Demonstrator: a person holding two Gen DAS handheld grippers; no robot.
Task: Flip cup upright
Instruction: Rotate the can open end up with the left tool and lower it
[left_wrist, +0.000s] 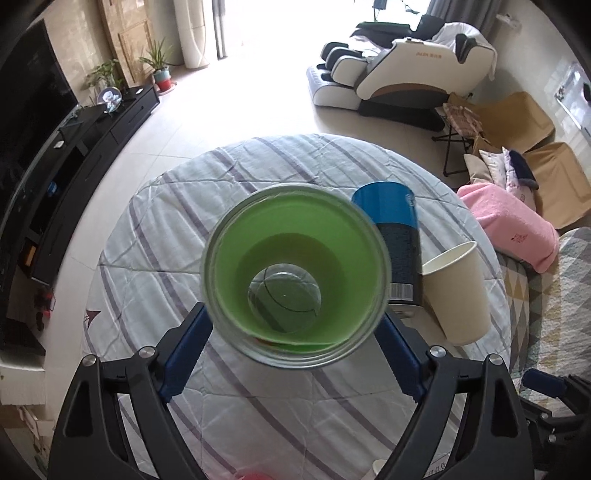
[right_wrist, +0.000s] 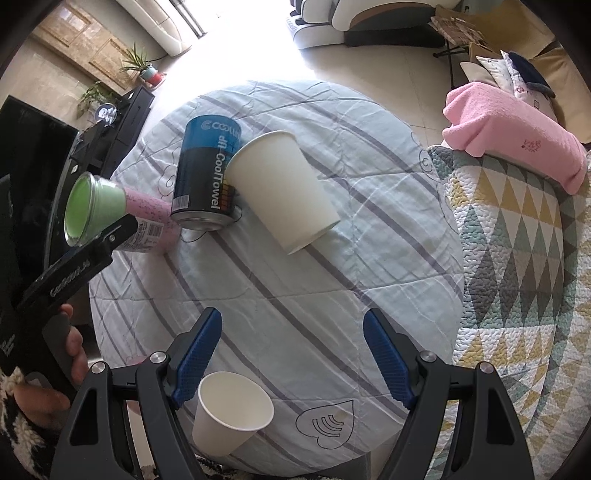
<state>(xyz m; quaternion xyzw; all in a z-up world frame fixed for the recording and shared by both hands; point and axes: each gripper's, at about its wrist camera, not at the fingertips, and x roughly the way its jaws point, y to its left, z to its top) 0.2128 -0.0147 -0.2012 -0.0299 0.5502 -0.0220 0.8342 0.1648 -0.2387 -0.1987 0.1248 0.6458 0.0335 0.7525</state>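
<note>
My left gripper (left_wrist: 295, 328) is shut on a clear cup with a green lining (left_wrist: 295, 273), held above the table with its open mouth facing the camera. In the right wrist view this cup (right_wrist: 96, 203) shows at the left, tilted, with a pink lower body, in the left gripper's black fingers (right_wrist: 110, 232). My right gripper (right_wrist: 291, 354) is open and empty above the near part of the table. A small white paper cup (right_wrist: 229, 410) stands upright just below its left finger.
A round table with a striped cloth (right_wrist: 295, 280) holds a blue and black can (right_wrist: 207, 173) and a large cream paper cup (right_wrist: 284, 188), both also in the left wrist view. A pink towel (right_wrist: 517, 133) lies on a quilted sofa at the right.
</note>
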